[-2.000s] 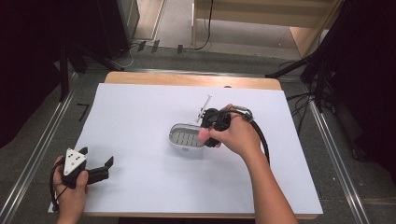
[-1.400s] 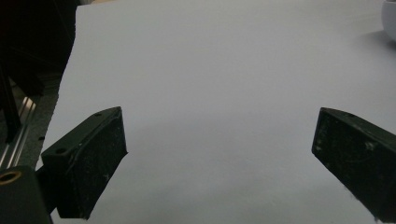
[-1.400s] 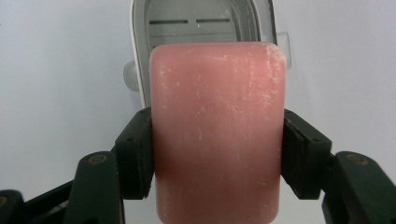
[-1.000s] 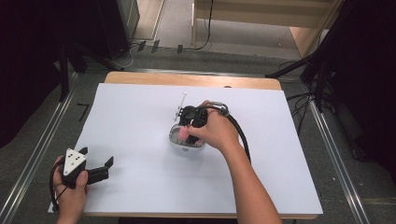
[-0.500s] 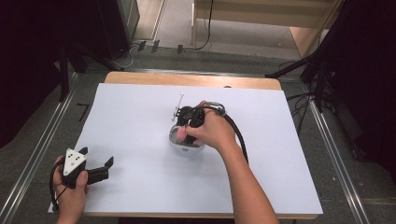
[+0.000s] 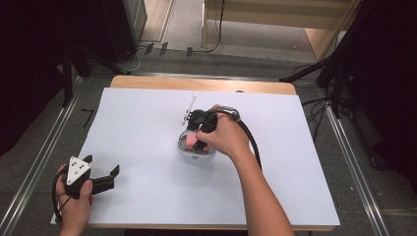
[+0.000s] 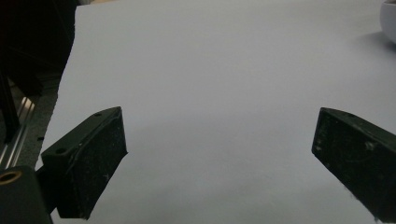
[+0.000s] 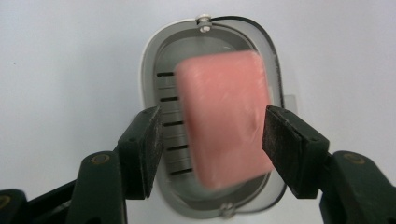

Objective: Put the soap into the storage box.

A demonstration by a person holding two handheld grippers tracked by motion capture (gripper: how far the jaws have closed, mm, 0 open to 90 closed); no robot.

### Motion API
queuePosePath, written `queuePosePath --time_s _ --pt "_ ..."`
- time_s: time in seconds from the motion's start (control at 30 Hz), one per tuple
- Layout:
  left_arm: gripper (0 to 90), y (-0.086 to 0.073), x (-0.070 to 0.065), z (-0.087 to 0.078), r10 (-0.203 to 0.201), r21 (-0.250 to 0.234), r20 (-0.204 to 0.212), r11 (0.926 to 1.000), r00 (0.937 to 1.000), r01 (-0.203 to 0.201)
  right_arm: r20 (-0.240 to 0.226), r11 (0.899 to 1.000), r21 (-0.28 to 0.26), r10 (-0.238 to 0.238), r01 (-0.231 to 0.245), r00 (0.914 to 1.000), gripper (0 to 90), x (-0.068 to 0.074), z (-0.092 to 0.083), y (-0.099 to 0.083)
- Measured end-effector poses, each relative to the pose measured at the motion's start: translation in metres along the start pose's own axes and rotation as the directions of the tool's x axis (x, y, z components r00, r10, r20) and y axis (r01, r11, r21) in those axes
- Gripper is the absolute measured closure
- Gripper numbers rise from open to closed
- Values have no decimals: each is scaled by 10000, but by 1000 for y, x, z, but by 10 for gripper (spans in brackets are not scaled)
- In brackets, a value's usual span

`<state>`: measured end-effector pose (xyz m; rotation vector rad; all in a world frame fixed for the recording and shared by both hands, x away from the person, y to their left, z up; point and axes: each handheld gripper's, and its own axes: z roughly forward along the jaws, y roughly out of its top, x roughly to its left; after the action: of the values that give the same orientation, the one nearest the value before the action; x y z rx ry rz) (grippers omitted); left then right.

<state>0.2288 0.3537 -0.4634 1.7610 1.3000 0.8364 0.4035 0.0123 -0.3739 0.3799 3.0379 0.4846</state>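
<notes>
My right gripper (image 6: pixel 200 140) is clenched on the pink soap (image 8: pixel 224 126) and hangs right over the soap dish (image 8: pixel 147 70), which stands about in the middle of the table (image 6: pixel 147 206), well apart from every edge. In the right gripper view the bar sits lengthwise between my two pads, over the slotted floor of the dish. One pad lies against its long side. At the other pad a sliver of the dish floor shows beside the bar, and the bar looks blurred, so I judge the grip to be light rather than firm. In the high view the soap (image 6: pixel 189 141) shows as a pink patch inside the rim of the dish (image 6: pixel 196 156), partly under my hand.

My left gripper (image 6: pixel 103 164) is released, its jaws spread wide with nothing between them. It rests by the front left corner of the table. In the left gripper view (image 7: pixel 219 154) the bare white sheet lies ahead of it, and an edge of the dish is at the far right.

As I read it, the carrying is done: the bar is lined up with the dish and low in it. What remains is to let go, check that the bar lies flat on the slots, and lift clear.

I can read no brand, label or writing on the soap, the dish or the sheet.
</notes>
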Motion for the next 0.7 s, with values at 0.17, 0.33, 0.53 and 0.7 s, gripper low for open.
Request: queuePosePath --time_s 0.17,0.33,0.53,0.7 --pt "36 0 0 0 5 7 -14 10000 10000 -5 137 9999 -84 84 -83 9999 378 -1 -6 -9" --pt "36 0 0 0 7 11 -23 10000 10000 -7 334 9990 -258 366 -357 9988 315 0 -10 -22" --pt "36 0 -1 0 13 6 -55 10000 10000 -13 456 9953 -552 821 -795 9956 221 -1 -13 -39" --pt "36 0 -1 0 25 11 -54 10000 10000 -25 958 9928 -728 1017 -950 9902 127 -1 -14 -52"
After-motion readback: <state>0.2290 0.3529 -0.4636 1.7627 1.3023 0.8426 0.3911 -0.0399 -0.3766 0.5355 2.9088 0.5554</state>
